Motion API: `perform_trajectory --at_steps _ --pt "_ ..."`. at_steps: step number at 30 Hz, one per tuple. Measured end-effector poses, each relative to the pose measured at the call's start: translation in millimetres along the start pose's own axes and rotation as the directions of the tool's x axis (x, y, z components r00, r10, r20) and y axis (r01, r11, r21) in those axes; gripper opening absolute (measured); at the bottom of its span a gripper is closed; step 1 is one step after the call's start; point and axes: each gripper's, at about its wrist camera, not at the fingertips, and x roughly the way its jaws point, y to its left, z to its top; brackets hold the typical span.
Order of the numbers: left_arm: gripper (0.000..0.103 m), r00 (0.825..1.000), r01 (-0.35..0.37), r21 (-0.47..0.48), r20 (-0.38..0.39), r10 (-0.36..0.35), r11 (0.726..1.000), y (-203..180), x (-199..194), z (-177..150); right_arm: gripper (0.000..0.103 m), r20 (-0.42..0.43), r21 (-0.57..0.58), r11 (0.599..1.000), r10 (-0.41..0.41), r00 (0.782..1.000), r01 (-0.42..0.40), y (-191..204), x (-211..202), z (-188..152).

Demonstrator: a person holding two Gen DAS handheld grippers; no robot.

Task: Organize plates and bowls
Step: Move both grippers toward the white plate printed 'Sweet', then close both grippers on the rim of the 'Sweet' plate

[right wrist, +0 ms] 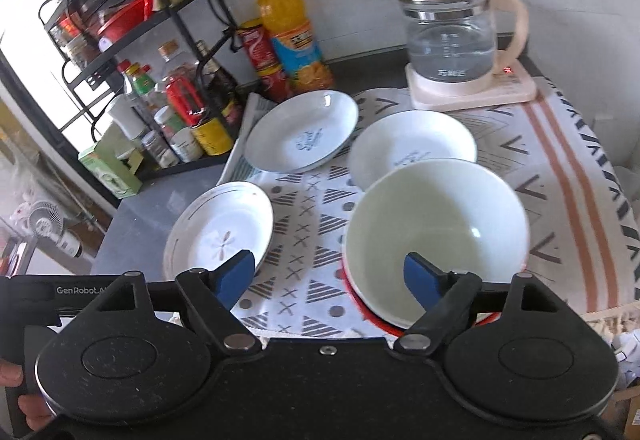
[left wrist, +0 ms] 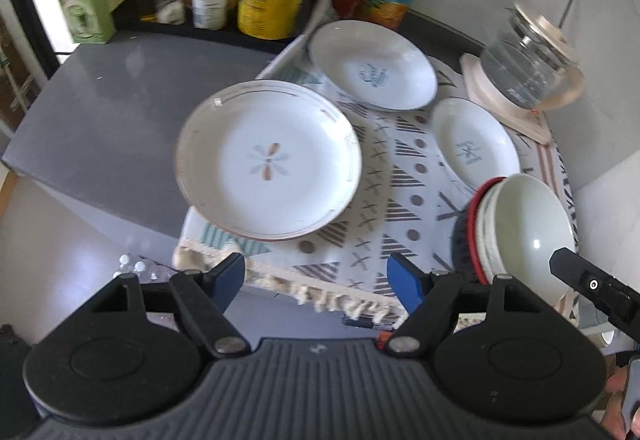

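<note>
Three plates lie loose on the patterned cloth (right wrist: 560, 144), and which hand takes which comes down to which side each one lies on. The flower plate (left wrist: 269, 160) sits at the cloth's left edge, half over the grey counter (left wrist: 120, 88), straight ahead of the left gripper (left wrist: 316, 280) and just beyond its blue pads. That gripper has its jaws wide apart with nothing between them. From the right wrist view the same flower plate (right wrist: 222, 230) is off to the left, partly behind the left-hand pad, so the left hand is plainly the nearer one for it.

The right gripper (right wrist: 330, 274) is also spread wide and empty. The stack of bowls (right wrist: 436, 236) sits just ahead of it and to its right, with one pad showing in front of the top bowl's rim; whether that pad touches the bowl is hard to judge through the fisheye, though it looks clear of it. Beyond the stack lies the small plate (right wrist: 412, 144), partly hidden by it, and further left the blue-script plate (right wrist: 302, 132), near the bottles. Round plates offer no long axis, so any rim edge serves. The kettle (right wrist: 452, 36) stands at the back, well apart.
</note>
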Motion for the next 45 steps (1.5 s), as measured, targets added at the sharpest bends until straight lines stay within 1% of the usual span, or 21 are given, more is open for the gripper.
perform_trajectory --at_steps 2,7,12,17,23,25,28,30,31,33,35,37,41,44,45 --pt "0.076 1.000 -0.002 -0.013 0.006 0.002 1.000 7.1 -3.6 -0.8 0.082 -0.003 -0.006 1.000 0.006 1.000 -0.006 6.0 2.7 0.1" --pt "0.076 1.000 -0.009 -0.046 0.019 0.010 0.999 23.2 -8.8 1.1 0.088 -0.006 -0.026 1.000 0.011 1.000 -0.011 20.8 9.1 2.3" --pt "0.076 0.999 -0.001 -0.064 0.044 0.004 0.998 35.0 -9.2 12.9 0.091 -0.006 -0.040 0.999 0.005 1.000 -0.005 35.6 17.9 9.2" --pt "0.077 0.998 0.024 -0.062 0.057 -0.021 0.998 45.8 2.1 31.5 0.092 0.008 -0.045 0.999 -0.011 1.000 0.011 46.9 29.2 18.3" --pt "0.076 0.995 0.046 -0.057 0.095 -0.041 0.997 58.4 24.5 67.8 0.091 0.032 -0.047 0.999 -0.023 0.999 0.024 62.9 55.5 35.0" --pt "0.076 0.993 0.070 -0.055 0.098 -0.064 0.996 62.7 33.3 84.1 0.091 0.045 -0.033 0.999 -0.019 0.999 0.020 66.7 64.2 43.0" --pt "0.076 0.993 0.079 -0.052 0.091 -0.074 0.996 67.5 45.3 106.7 0.088 0.053 0.009 1.000 -0.029 0.998 0.029 68.8 81.1 56.0" --pt "0.076 0.991 0.107 -0.048 0.081 -0.103 0.993 67.8 53.7 122.0 0.086 0.050 0.044 0.998 -0.044 0.998 0.042 68.0 93.3 63.2" --pt "0.076 0.990 0.119 -0.033 0.081 -0.116 0.992 66.7 57.4 128.2 0.084 0.048 0.057 0.997 -0.051 0.998 0.048 67.8 97.7 65.1" --pt "0.076 0.989 0.120 0.017 0.081 -0.121 0.993 60.6 67.1 140.4 0.082 0.050 0.082 0.995 -0.063 0.997 0.058 65.9 106.1 69.4" --pt "0.076 0.989 0.126 0.055 0.070 -0.130 0.990 54.9 78.0 152.1 0.081 0.054 0.107 0.991 -0.086 0.995 0.080 64.0 113.9 72.2" --pt "0.076 0.987 0.145 0.068 0.055 -0.149 0.987 51.2 86.9 163.8 0.080 0.053 0.136 0.987 -0.099 0.994 0.091 61.5 121.3 74.7" --pt "0.075 0.982 0.173 0.113 0.056 -0.180 0.978 42.8 102.4 182.5 0.076 0.061 0.208 0.972 -0.128 0.990 0.112 55.9 136.8 80.0" --pt "0.073 0.980 0.190 0.121 0.036 -0.195 0.974 37.1 118.3 192.8 0.073 0.059 0.258 0.959 -0.140 0.988 0.121 50.2 149.7 81.1" --pt "0.073 0.979 0.195 0.127 0.034 -0.200 0.973 35.2 123.8 194.9 0.069 0.058 0.271 0.954 -0.147 0.987 0.126 48.3 154.3 80.8"
